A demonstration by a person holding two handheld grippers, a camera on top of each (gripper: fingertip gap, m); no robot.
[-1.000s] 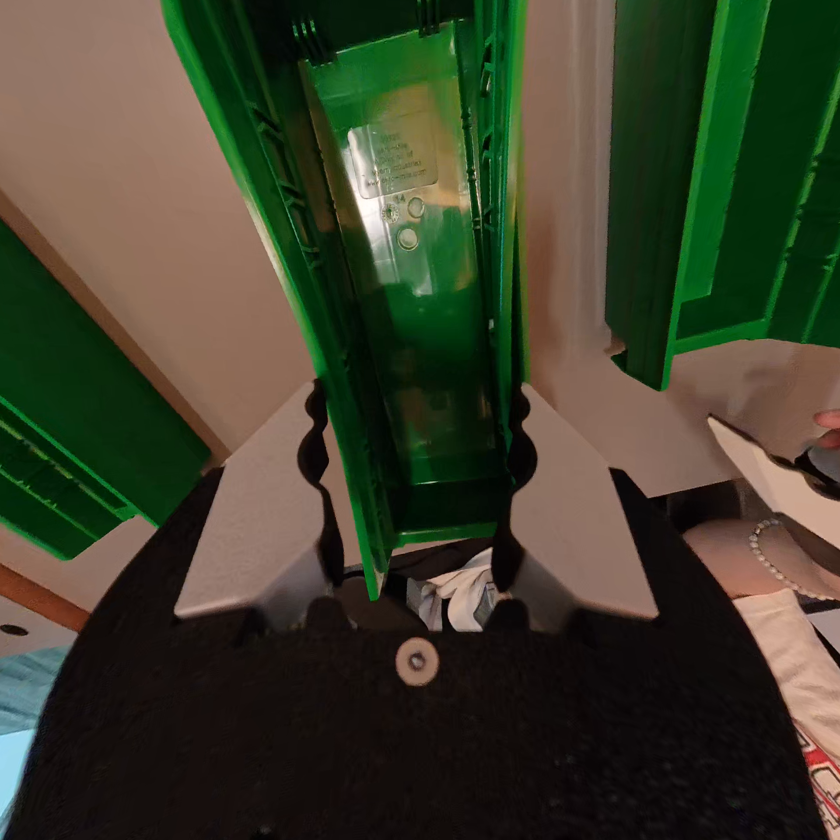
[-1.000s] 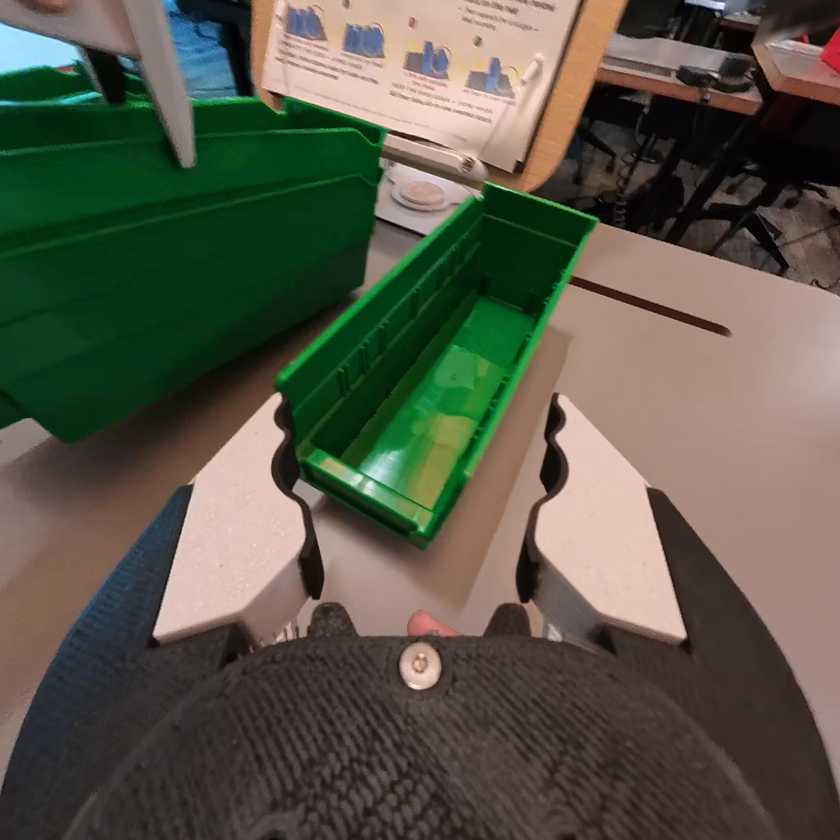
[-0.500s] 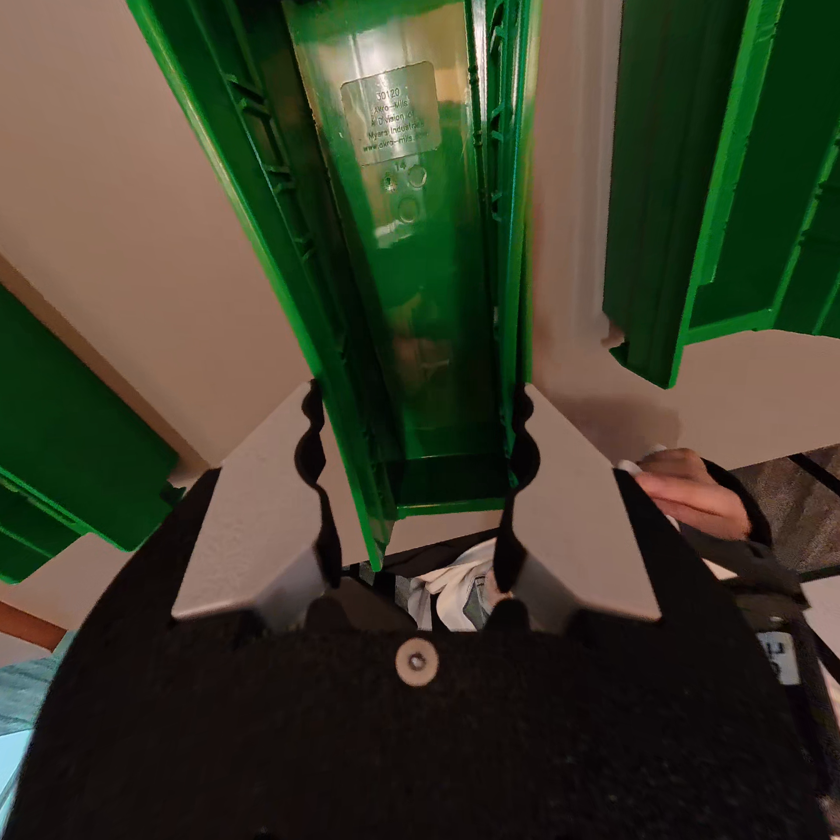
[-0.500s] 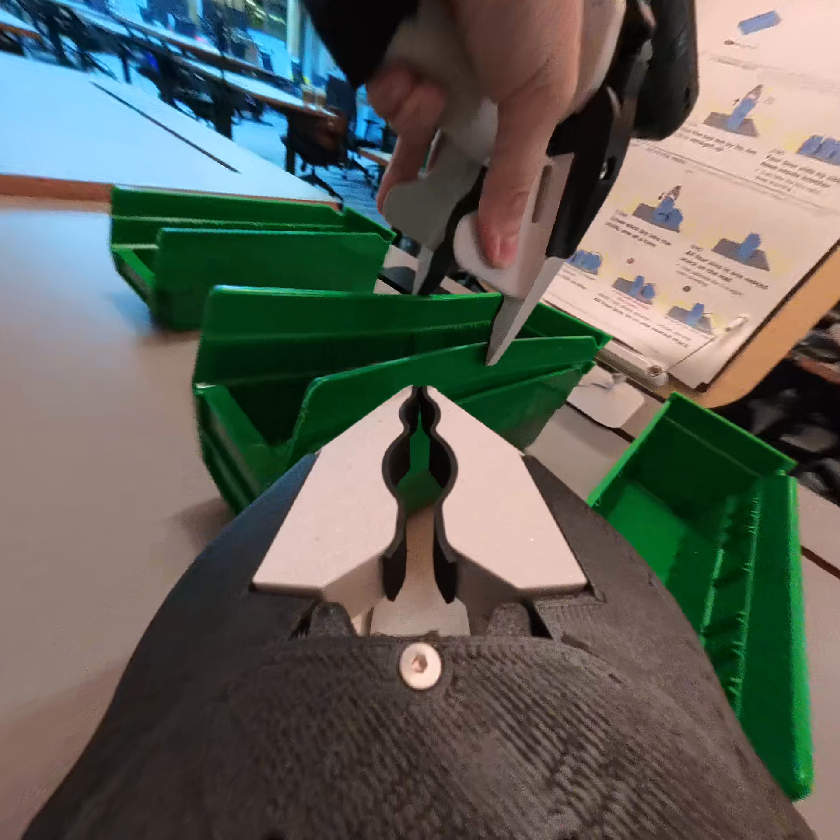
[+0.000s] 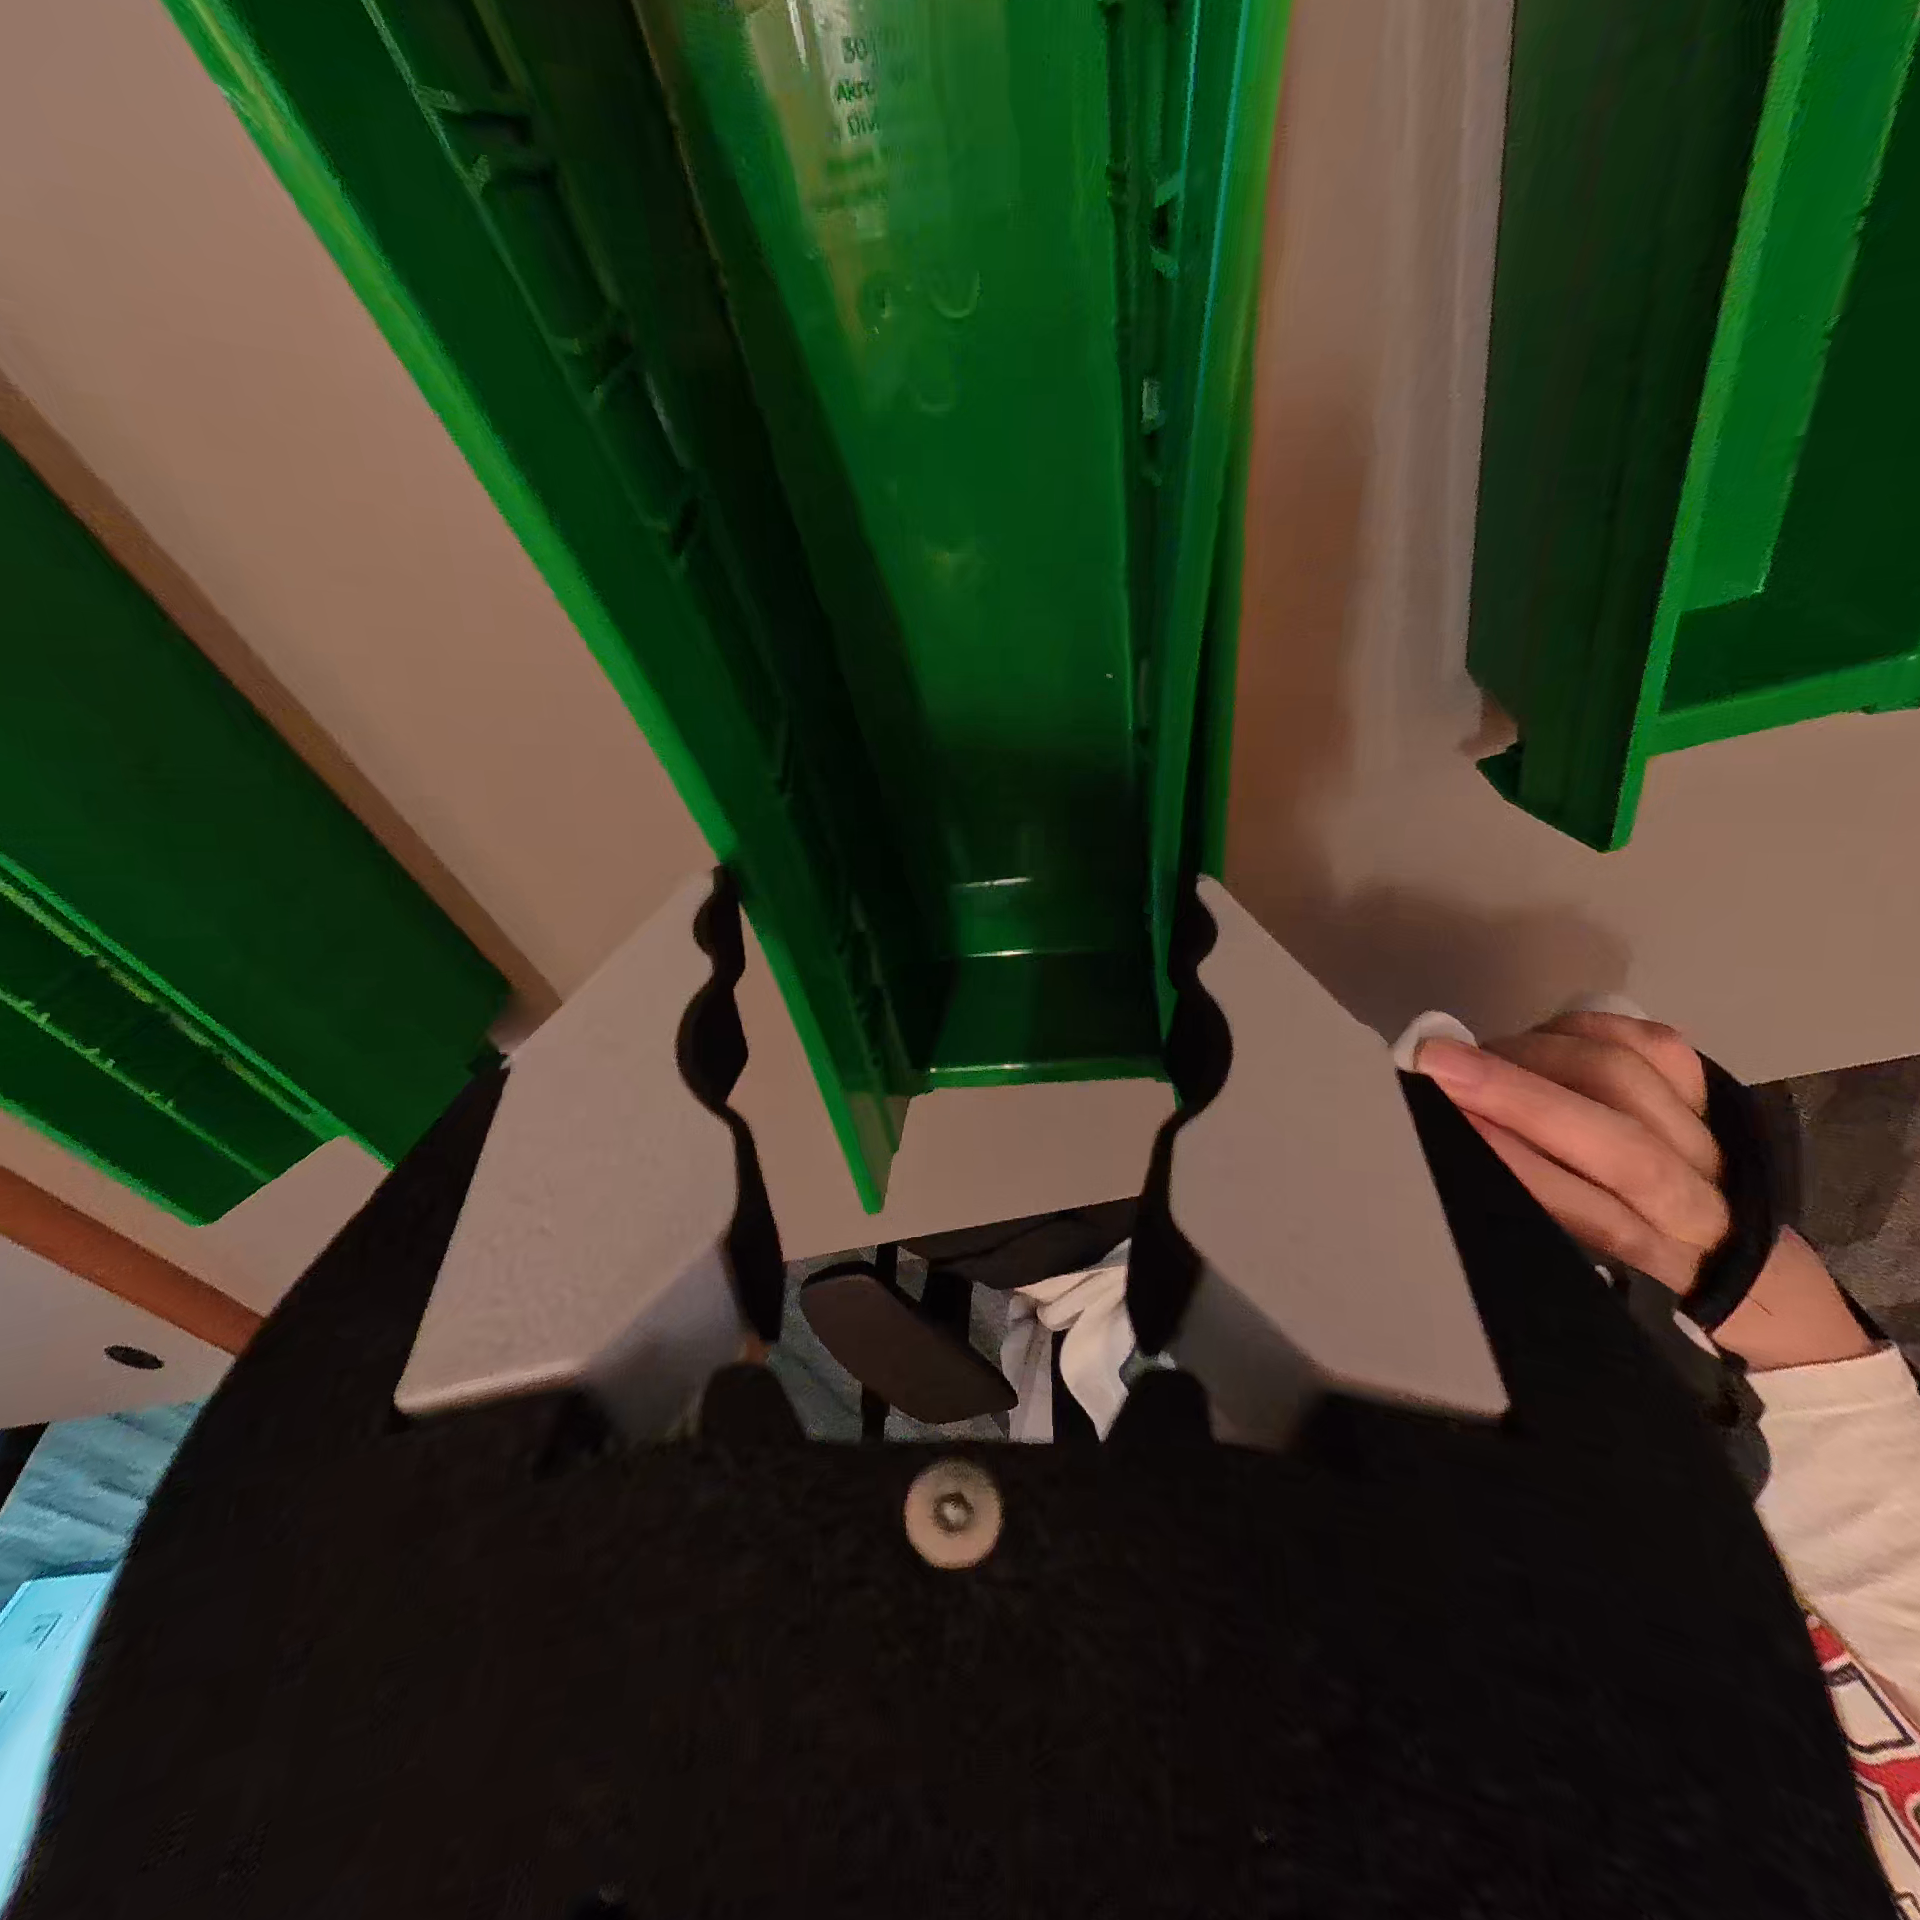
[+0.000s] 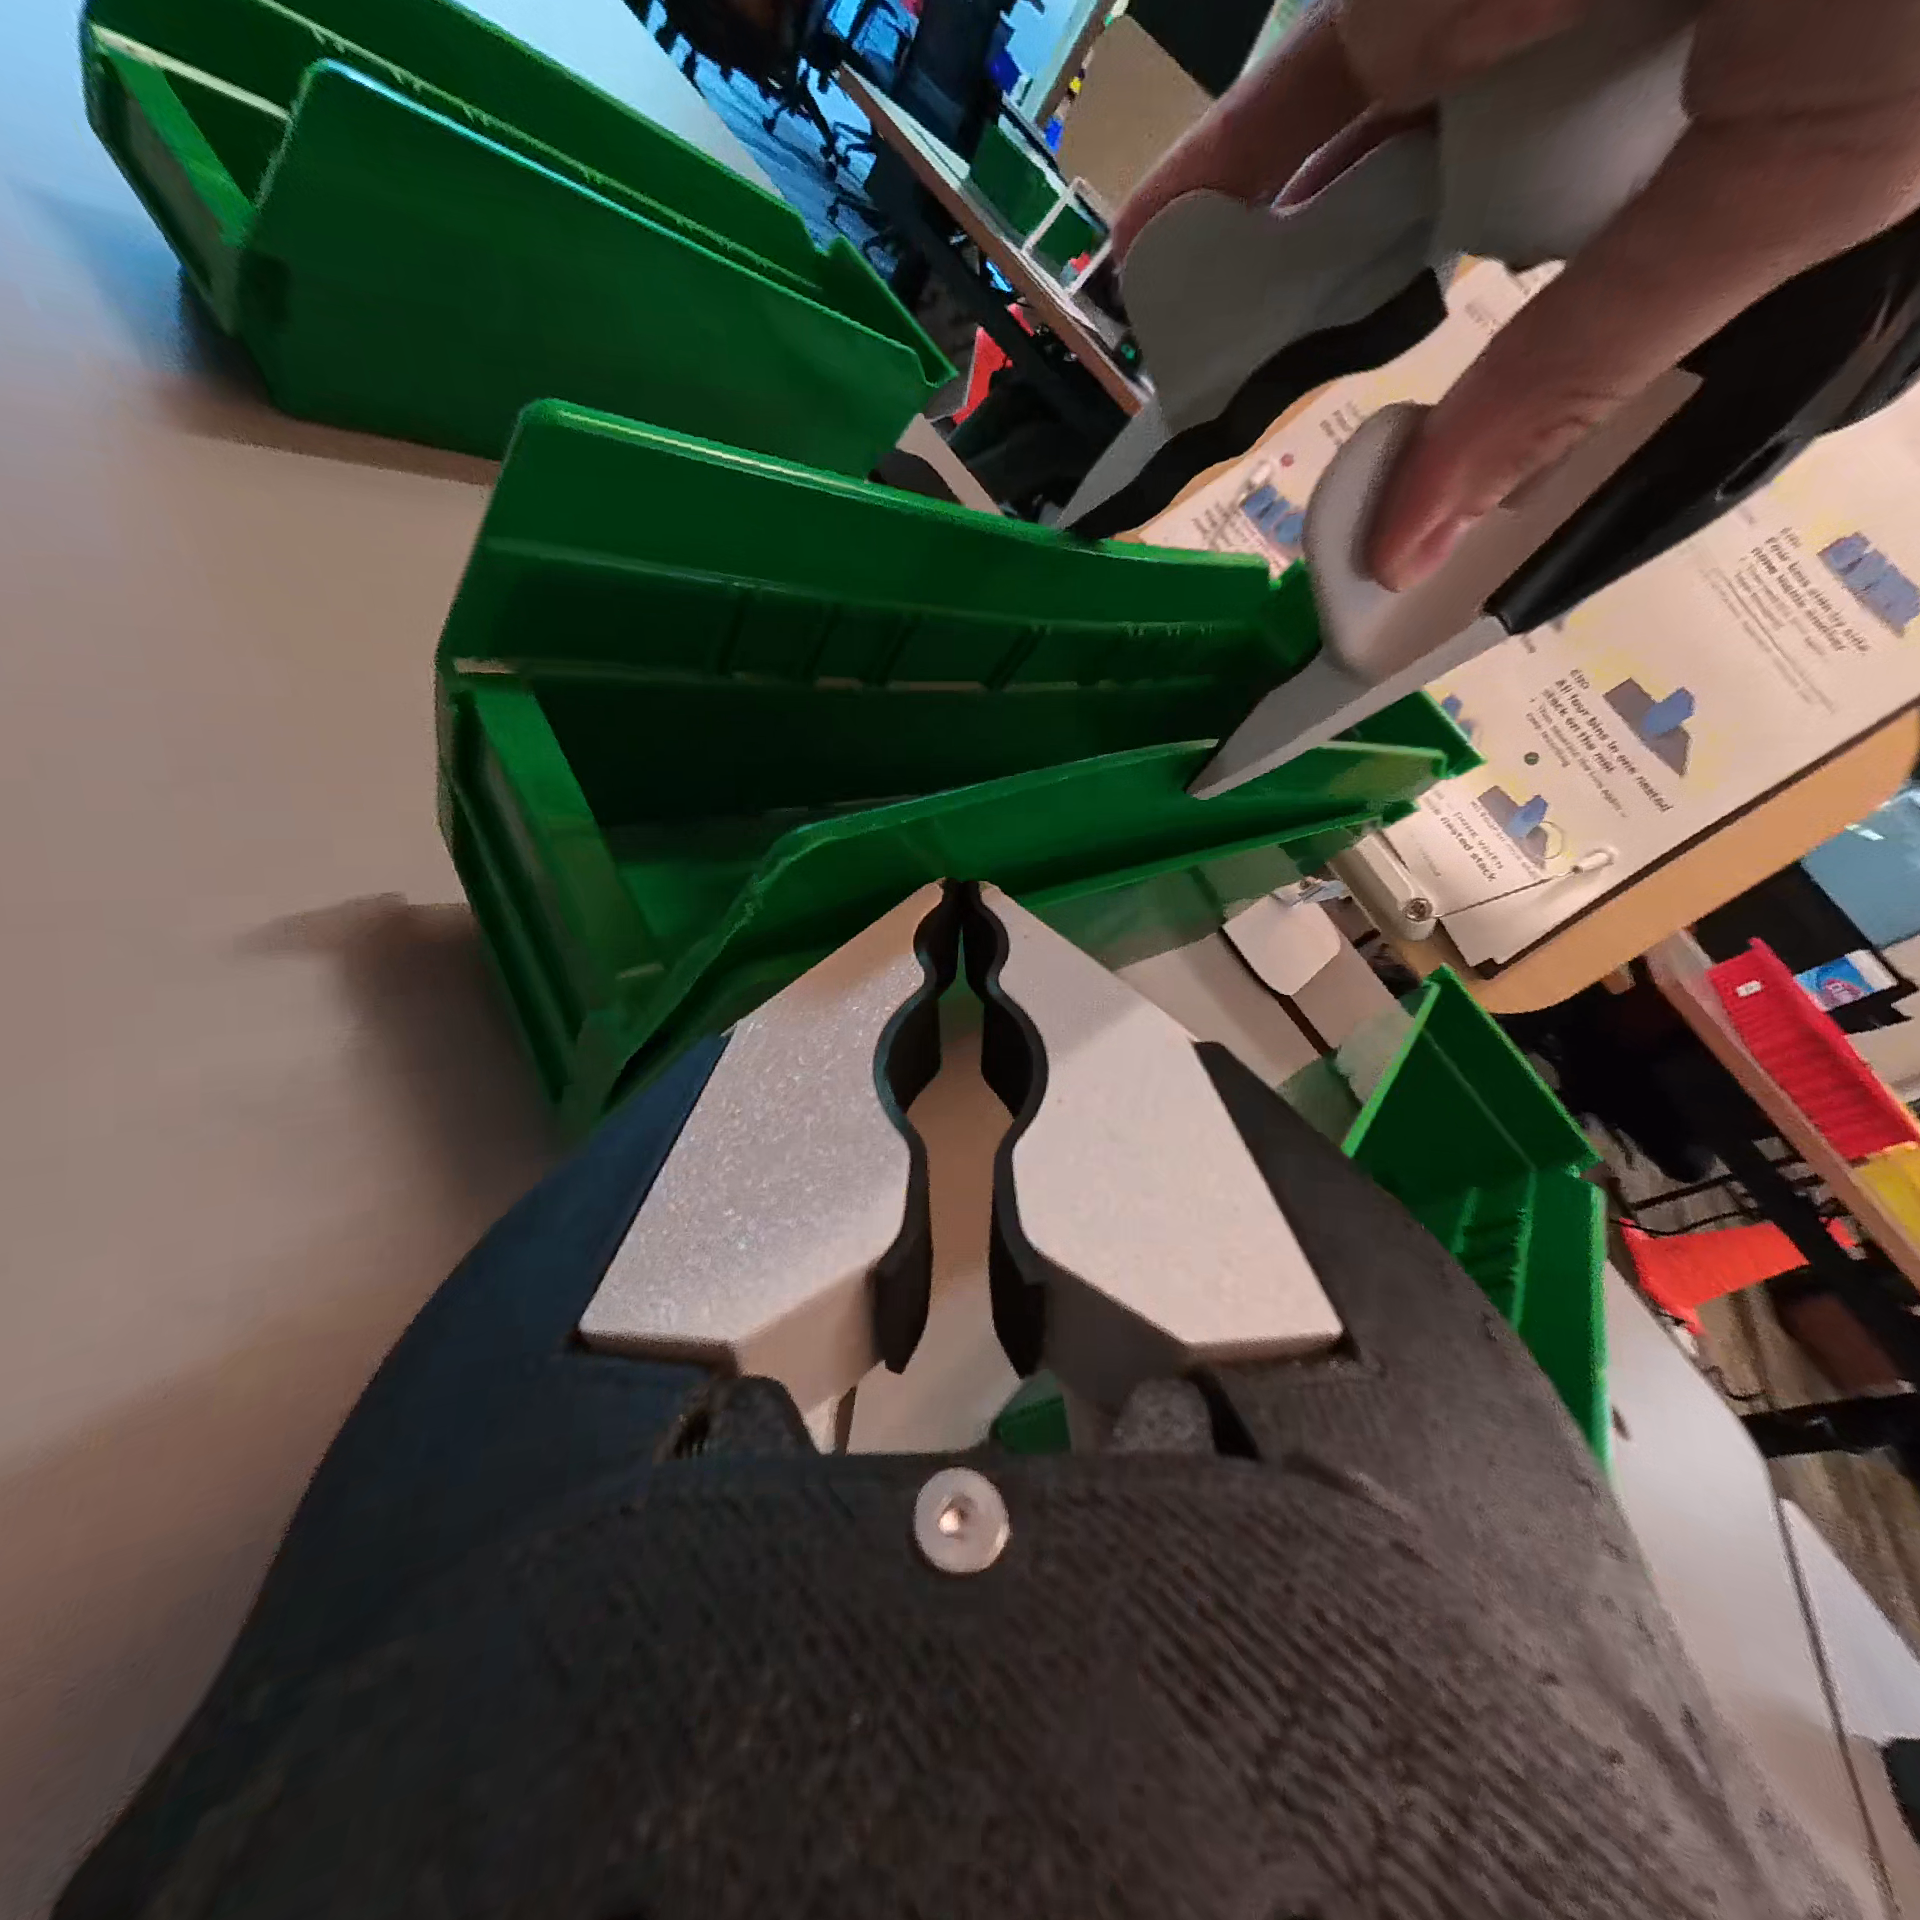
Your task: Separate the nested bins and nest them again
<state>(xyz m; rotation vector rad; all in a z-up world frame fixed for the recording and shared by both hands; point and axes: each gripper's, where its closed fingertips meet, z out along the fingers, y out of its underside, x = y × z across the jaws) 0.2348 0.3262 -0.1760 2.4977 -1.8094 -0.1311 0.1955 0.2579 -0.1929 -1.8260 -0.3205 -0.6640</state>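
Beige table (image 6: pixel 197 727) carries every green bin. At its middle sits the nested pair (image 6: pixel 644 707), another bin (image 6: pixel 499 260) behind it, a narrow bin (image 6: pixel 1496 1195) to its right. Left gripper (image 5: pixel 956 997) spread wide astride the pair's end; right gripper (image 6: pixel 961 914) pinched on the pair's near rim.

Raised moulded lettering stands on the inner floor of the narrow green bin (image 5: pixel 935 436), near the top edge of the left wrist view. A propped instruction sheet (image 6: pixel 1662 707) at the table's far edge carries printed lines beside blue pictograms. Neither is transcribed here.
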